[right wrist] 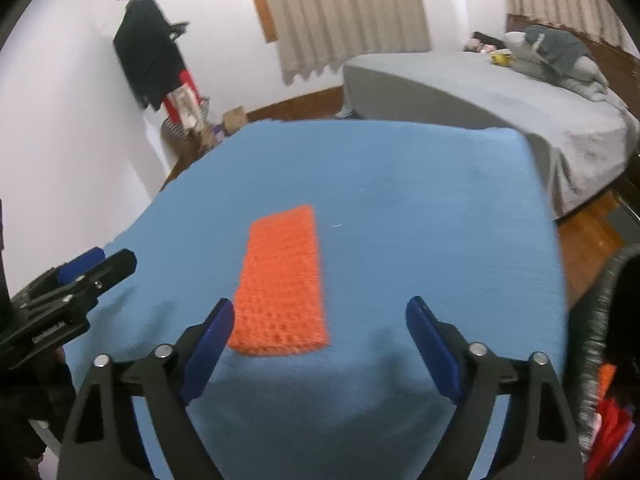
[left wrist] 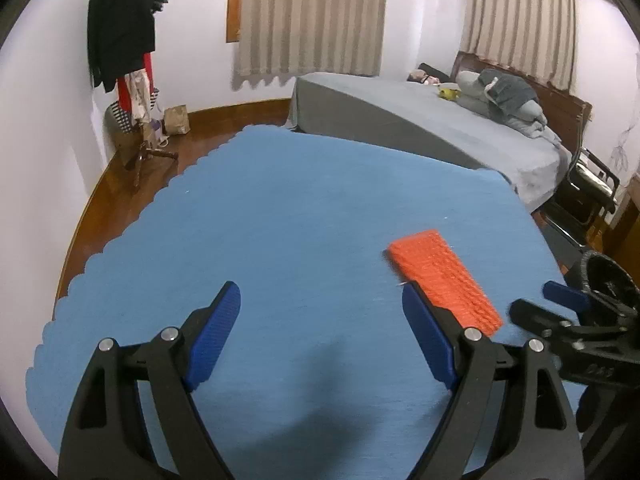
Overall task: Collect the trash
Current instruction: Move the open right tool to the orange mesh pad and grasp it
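Both of your grippers are spread wide with nothing between the pads. Your left gripper (left wrist: 320, 320) hangs over the blue cloth (left wrist: 280, 220) at the bottom of its frame; the orange textured slab (left wrist: 444, 276) lies flat on the cloth at lower right, its near end hidden behind that gripper's right-hand pad (left wrist: 428, 340). Contact there: can't tell. Your right gripper (right wrist: 320, 336) fills the bottom of its own frame, with the orange slab (right wrist: 282, 280) at centre, near end just ahead of the left-hand pad (right wrist: 210, 350), not gripped. Your right gripper also shows at the right edge of the left view (left wrist: 538, 304). Black bin rim (right wrist: 600, 320) at lower right, off the cloth. Grey bed (left wrist: 420, 120) sits upper right behind the cloth.
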Available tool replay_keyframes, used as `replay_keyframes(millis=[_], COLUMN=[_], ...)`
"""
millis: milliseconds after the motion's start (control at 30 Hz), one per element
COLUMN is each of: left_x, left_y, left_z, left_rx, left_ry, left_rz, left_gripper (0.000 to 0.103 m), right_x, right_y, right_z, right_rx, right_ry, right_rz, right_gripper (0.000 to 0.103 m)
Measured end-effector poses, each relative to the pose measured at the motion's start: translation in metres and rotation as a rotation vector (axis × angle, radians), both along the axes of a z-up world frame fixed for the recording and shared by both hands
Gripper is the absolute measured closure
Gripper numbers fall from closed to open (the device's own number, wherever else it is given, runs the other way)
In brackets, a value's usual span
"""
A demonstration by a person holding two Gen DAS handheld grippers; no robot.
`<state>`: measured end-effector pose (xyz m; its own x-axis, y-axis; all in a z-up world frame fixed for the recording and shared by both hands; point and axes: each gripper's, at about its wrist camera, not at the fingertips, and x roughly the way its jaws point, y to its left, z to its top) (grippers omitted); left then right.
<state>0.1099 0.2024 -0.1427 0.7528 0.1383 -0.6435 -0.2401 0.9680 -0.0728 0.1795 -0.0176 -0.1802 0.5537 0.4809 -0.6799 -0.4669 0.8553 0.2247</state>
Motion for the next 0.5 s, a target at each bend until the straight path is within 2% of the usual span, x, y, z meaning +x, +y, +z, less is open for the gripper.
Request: replay_keyframes(millis=[67, 233, 300, 400, 500], left_x=[-0.001, -0.001, 0.001, 0.002, 0.003], left_y=[0.003, 0.007, 0.007, 0.007, 0.007], left_z=[-0.002, -0.005, -0.006, -0.01, -0.014], left_rx=[0.001, -0.005, -0.01, -0.02, -0.029], left_ry=[0.0, 0.004, 0.007, 0.01, 0.014], left_rz=[0.005, 0.009, 0.008, 0.009, 0.013], left_gripper=[0.022, 0.022, 0.022, 0.022, 0.022], right_x=[0.005, 0.019, 0.02, 0.021, 0.017], right_y=[0.01, 0.023, 0.024, 0.023, 0.023], right_z=[-0.006, -0.021, -0.021, -0.02, -0.015], right_rx=[-0.017, -0.041, -0.038, -0.012, -0.007], right_ry=[0.013, 0.068, 0.069, 0.089, 0.087], right_rz=[0.011, 0.019, 0.021, 0.054, 0.079], right_gripper=[0.025, 0.044, 0.047, 0.069, 0.08])
